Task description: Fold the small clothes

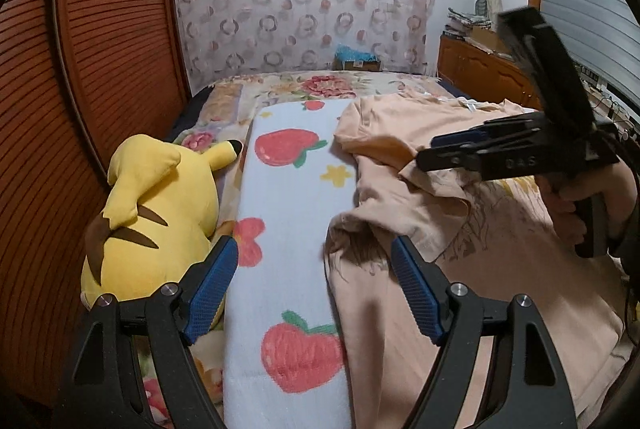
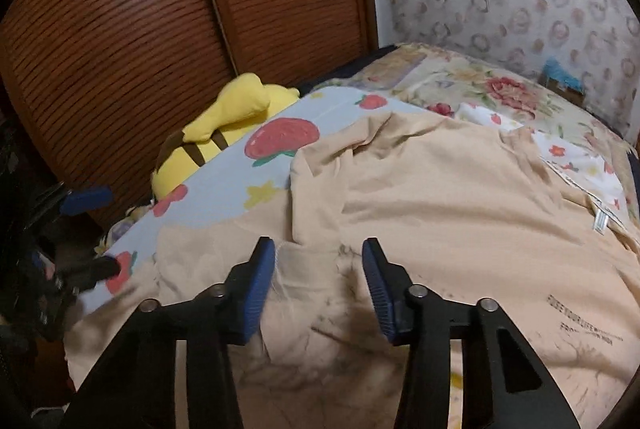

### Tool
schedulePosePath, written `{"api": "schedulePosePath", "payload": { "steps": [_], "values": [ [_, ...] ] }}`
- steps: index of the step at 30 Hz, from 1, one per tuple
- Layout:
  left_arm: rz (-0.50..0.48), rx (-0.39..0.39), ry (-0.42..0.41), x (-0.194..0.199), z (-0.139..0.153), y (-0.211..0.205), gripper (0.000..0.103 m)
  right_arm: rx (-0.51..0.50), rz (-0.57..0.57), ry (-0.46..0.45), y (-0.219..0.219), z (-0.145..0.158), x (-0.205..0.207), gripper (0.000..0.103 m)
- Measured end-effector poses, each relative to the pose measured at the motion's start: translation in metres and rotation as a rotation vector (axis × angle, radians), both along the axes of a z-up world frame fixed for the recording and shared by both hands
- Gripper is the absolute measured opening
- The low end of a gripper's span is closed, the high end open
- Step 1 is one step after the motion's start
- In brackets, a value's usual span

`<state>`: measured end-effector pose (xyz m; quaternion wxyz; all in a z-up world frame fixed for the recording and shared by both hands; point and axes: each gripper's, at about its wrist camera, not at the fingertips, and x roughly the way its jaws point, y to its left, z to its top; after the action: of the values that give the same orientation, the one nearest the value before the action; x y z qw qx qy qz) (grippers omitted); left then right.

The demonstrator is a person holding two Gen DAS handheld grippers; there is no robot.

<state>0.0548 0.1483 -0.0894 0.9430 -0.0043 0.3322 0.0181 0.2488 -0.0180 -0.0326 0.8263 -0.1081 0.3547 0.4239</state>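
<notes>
A bed (image 1: pixel 320 85) with a flowered sheet fills the room, wooden louvred doors (image 1: pixel 100 69) along one side and a ring-patterned curtain (image 1: pixel 304 1) behind its far edge. A pale blue strawberry towel (image 1: pixel 288 229) runs lengthwise down the bed, with a yellow plush toy (image 1: pixel 160 213) between it and the doors. The peach T-shirt (image 2: pixel 440 189) lies spread and rumpled beside the towel, its near edge overlapping the towel's side (dark printed lettering shows on the cloth). The left gripper (image 1: pixel 314 265) hangs with its blue pads wide apart above the towel and the shirt's bunched edge, gripping nothing. The right gripper (image 2: pixel 319 265) has its jaws partly apart over a fold of the shirt; cloth lies between the pads, but neither pad presses on it. A wooden cabinet (image 1: pixel 480 65) stands past the bed's far corner
</notes>
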Motion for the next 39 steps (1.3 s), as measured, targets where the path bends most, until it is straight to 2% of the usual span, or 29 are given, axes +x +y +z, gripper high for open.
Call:
{"api": "schedulePosePath", "payload": {
  "steps": [3, 4, 5, 6, 8, 11, 15, 19, 21, 23, 24, 30, 33, 39],
  "values": [
    [-0.003, -0.003, 0.001, -0.001, -0.001, -0.001, 0.079, -0.016, 0.008, 0.050, 0.006, -0.007, 0.010, 0.036],
    [-0.003, -0.004, 0.000, -0.001, -0.001, -0.001, 0.079, -0.018, 0.007, 0.058, 0.007, -0.008, 0.009, 0.029],
    [-0.002, -0.005, 0.002, -0.001, -0.001, -0.001, 0.079, -0.018, 0.012, 0.068, 0.006, -0.010, 0.010, 0.016],
    [-0.002, -0.009, 0.001, -0.001, -0.001, -0.002, 0.079, -0.019, 0.020, 0.069, 0.005, -0.010, 0.011, 0.010],
    [-0.002, -0.010, 0.001, -0.001, -0.002, -0.002, 0.079, -0.008, 0.028, 0.059, 0.013, -0.003, 0.012, 0.006],
    [-0.007, -0.016, 0.003, 0.000, -0.003, -0.006, 0.079, 0.042, 0.019, 0.043, -0.001, 0.012, 0.006, 0.005],
    [-0.022, -0.010, 0.014, 0.002, -0.004, -0.014, 0.079, 0.074, -0.014, 0.031, -0.027, 0.026, -0.005, 0.005],
    [-0.037, -0.010, 0.015, 0.003, -0.003, -0.020, 0.079, 0.056, -0.068, 0.023, -0.053, 0.024, -0.017, 0.007],
    [-0.042, -0.010, 0.014, 0.004, -0.002, -0.022, 0.079, 0.021, -0.100, -0.002, -0.059, 0.021, -0.020, 0.018],
    [-0.045, -0.010, 0.017, 0.005, -0.001, -0.024, 0.079, -0.017, -0.129, -0.030, -0.061, 0.017, -0.019, 0.039],
    [-0.047, -0.010, 0.020, 0.006, -0.001, -0.025, 0.079, -0.017, -0.137, -0.040, -0.062, 0.017, -0.018, 0.041],
    [-0.045, -0.013, 0.021, 0.012, -0.002, -0.026, 0.079, 0.025, -0.129, -0.033, -0.055, 0.012, -0.012, 0.042],
    [-0.044, -0.019, 0.027, 0.015, -0.003, -0.023, 0.079, -0.005, -0.128, -0.024, -0.051, 0.002, -0.007, 0.042],
    [-0.054, -0.017, 0.106, 0.029, -0.015, -0.025, 0.079, -0.011, -0.118, -0.046, -0.035, 0.002, 0.010, 0.042]
  ]
}}
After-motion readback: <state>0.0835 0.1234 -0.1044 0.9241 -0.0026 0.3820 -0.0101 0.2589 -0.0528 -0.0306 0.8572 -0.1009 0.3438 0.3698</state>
